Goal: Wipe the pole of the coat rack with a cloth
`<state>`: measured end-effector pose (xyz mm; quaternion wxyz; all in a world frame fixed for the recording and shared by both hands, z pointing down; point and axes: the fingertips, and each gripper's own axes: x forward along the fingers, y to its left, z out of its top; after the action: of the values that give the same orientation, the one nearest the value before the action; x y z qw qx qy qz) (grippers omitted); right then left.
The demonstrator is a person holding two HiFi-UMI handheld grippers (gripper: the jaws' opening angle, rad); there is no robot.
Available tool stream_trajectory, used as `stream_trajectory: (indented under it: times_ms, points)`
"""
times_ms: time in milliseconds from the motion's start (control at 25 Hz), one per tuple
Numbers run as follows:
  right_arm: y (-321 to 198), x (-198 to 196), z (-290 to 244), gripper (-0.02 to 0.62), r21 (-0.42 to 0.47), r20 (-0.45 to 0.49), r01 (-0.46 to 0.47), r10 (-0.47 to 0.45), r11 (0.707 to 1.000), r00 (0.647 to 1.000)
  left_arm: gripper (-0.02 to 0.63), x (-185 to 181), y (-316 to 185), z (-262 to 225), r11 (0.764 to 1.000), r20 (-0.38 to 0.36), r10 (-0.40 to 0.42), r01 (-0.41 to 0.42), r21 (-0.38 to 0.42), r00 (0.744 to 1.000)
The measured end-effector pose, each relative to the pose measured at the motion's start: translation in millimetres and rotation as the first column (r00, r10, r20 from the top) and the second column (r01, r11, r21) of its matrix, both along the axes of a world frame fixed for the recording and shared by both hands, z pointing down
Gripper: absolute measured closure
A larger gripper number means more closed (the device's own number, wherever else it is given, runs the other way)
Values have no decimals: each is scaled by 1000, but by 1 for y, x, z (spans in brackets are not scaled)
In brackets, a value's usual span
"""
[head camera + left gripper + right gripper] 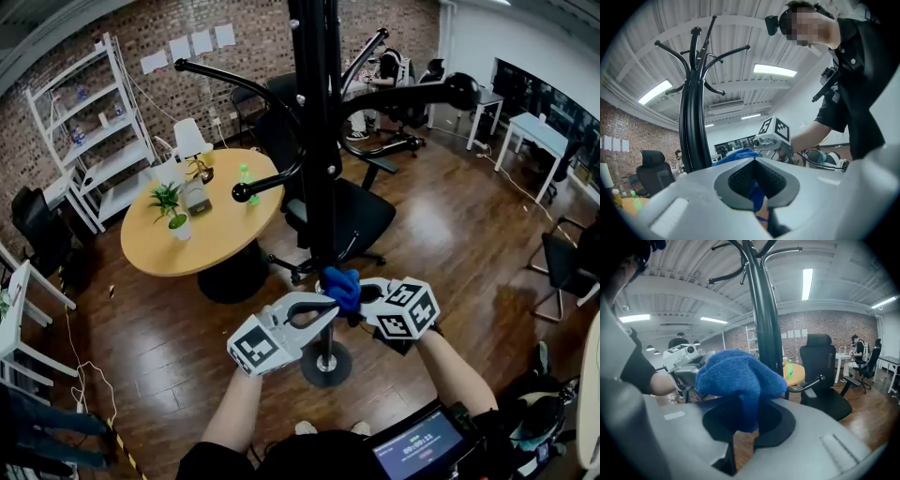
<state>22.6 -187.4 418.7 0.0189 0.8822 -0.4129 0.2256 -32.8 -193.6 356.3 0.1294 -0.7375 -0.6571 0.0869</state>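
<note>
We find the right tongs [749,401] clenched on a blue cloth [738,373], which bulges out above their tips in a soft, looped terry bundle. The left tongs [756,161] are likewise closed, and blue fabric shows in the slit between their ribbed pads, so we judge that they pinch another part of the same cloth. The two tongs meet tip to tip, with the cloth bunched between them and pressed to the near side of the pole [317,141] of the coat rack. We take this hold to be deliberate: two grips on one cloth allow it to be drawn against the round shaft and run along it. The pole is a bundle of slim black tubes, smooth and glossy, rising straight past the tips of both tongs and flaring overhead into curved hooks [459,91] with ball ends. Below the tongs it drops to a round base [326,364] on the wooden floor. Contact sits low on the shaft, so in our judgement most of its length above the tongs awaits wiping.
</note>
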Motion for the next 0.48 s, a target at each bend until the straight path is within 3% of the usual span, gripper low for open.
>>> stream_trajectory:
  times_ms: [240,360,480]
  points:
    - [3,-31,-18,545,-23,-21,53,-54,998,998,601,-20,-5,-17,1000,-37,21,-22,-12,999]
    - [1,-15,-6,545,-37,-30,13,-14,999,999,601,-10,-3,-11,1000,-14,-14,14,-3,1000]
    - [0,15,2,545,-2,-65,-82,82,997,995,601,3,-8,-13,998,16,-64,65,-28,998]
